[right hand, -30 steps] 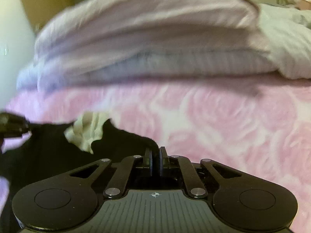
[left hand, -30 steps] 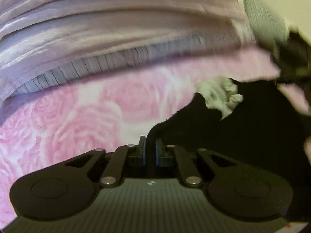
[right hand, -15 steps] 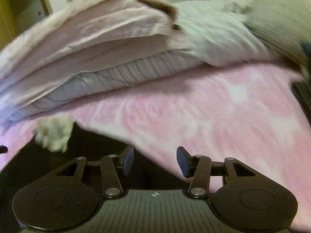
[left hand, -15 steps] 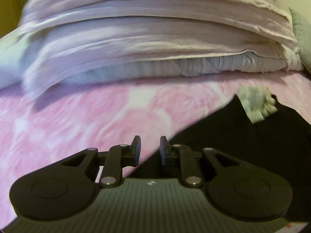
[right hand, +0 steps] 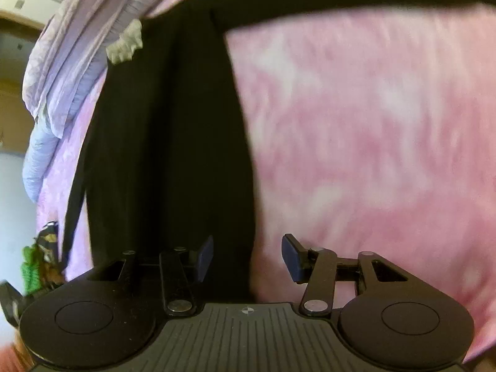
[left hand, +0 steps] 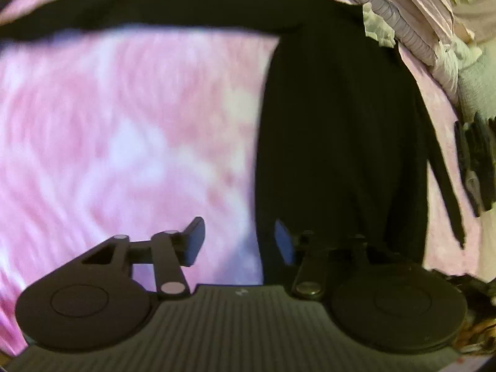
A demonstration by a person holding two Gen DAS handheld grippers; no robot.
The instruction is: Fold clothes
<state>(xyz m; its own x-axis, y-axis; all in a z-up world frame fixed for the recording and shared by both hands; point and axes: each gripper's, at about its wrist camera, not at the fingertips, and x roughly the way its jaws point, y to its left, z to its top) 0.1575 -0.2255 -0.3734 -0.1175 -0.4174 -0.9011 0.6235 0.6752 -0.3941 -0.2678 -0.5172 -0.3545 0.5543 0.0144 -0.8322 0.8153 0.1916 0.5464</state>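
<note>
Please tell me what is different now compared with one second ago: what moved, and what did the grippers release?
Both grippers were shut on the black cloth garment a second ago. The left gripper and right gripper have let go; their jaws have just been opening and now stand open, pressing on nothing. Both views swung, so the garment now runs lengthwise. The garment, pink rose-patterned blanket and folded lilac bedding stayed.

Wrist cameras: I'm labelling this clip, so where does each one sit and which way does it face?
Left wrist: on the left gripper, angled down at the pink rose-patterned bedspread; black garment to its right; open fingers show.
Right wrist: on the right gripper, angled down; the garment to its left; open fingers show.
Shared: garment, bedspread, pale tag, folded lilac bedding.
</note>
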